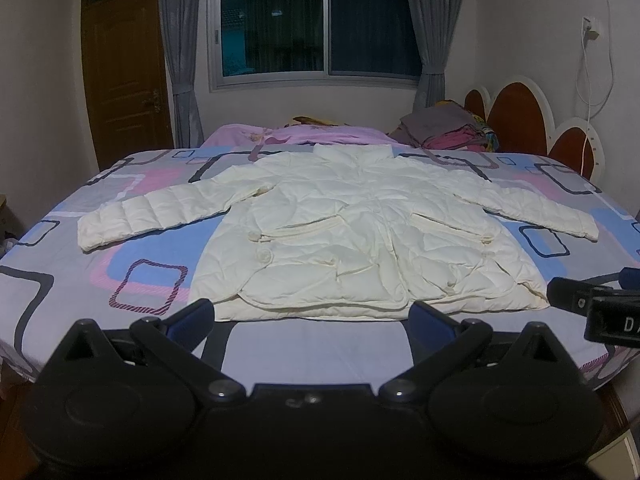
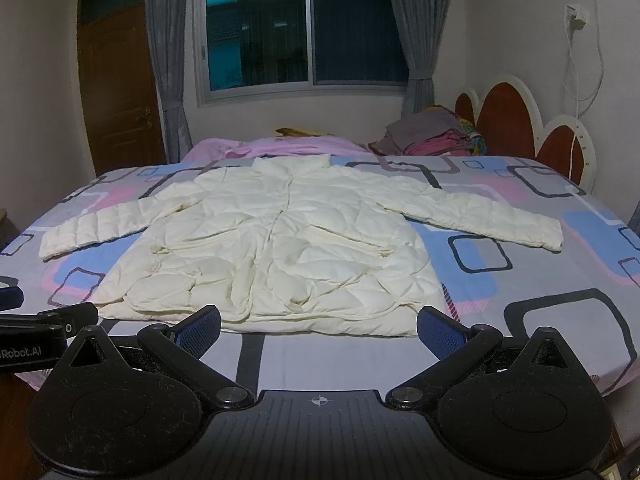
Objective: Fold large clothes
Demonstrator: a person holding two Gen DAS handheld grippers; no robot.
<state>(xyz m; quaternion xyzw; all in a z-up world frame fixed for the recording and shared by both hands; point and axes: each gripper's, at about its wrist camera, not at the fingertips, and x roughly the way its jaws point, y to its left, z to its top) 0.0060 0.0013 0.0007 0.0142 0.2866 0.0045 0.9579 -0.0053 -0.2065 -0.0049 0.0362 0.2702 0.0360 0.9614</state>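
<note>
A cream quilted puffer jacket (image 1: 352,232) lies flat and face up on the bed, collar toward the window, both sleeves spread out to the sides; it also shows in the right wrist view (image 2: 280,248). My left gripper (image 1: 312,316) is open and empty, held just before the jacket's hem. My right gripper (image 2: 318,328) is open and empty, also just before the hem. The right gripper's body (image 1: 592,304) shows at the right edge of the left wrist view. The left gripper's body (image 2: 36,332) shows at the left edge of the right wrist view.
The bed has a grey sheet (image 1: 80,280) with pink, blue and black squares. A pink blanket (image 1: 304,134) and a pile of folded clothes (image 1: 452,124) lie at the far side. A brown-and-white headboard (image 1: 520,112) is at the right, a wooden door (image 1: 124,72) at the left.
</note>
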